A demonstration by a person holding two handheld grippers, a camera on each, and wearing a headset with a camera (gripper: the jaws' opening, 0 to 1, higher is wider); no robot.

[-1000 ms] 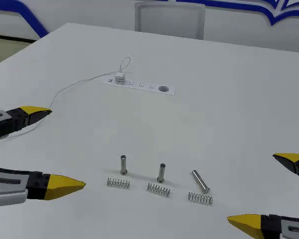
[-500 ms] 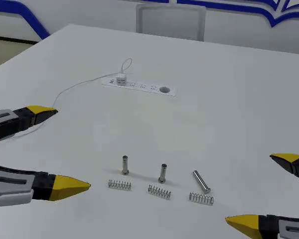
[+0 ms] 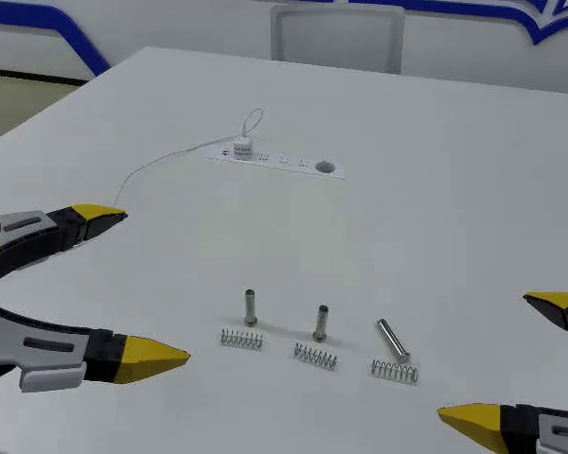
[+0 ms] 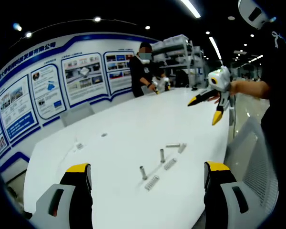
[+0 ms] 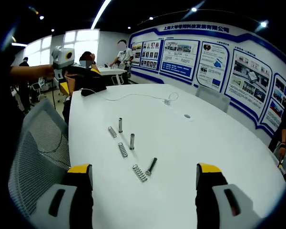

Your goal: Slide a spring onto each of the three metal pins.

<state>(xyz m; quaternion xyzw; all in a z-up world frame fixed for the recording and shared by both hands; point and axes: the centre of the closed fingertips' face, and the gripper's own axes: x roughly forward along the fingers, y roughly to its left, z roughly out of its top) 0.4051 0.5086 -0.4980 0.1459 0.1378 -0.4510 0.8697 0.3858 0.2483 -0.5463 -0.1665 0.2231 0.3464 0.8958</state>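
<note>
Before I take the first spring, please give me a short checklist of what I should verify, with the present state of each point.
1. Left gripper open and empty: ok.
2. Right gripper open and empty: ok.
3. Three small silver coil springs, left, middle and right, lie free on the white table, one in front of each pin: ok.
4. Left short silver metal pin and middle pin stand upright: ok.
5. Right silver pin upright: not ok, it lies on its side.
6. White power strip well behind the pins: ok.
</note>
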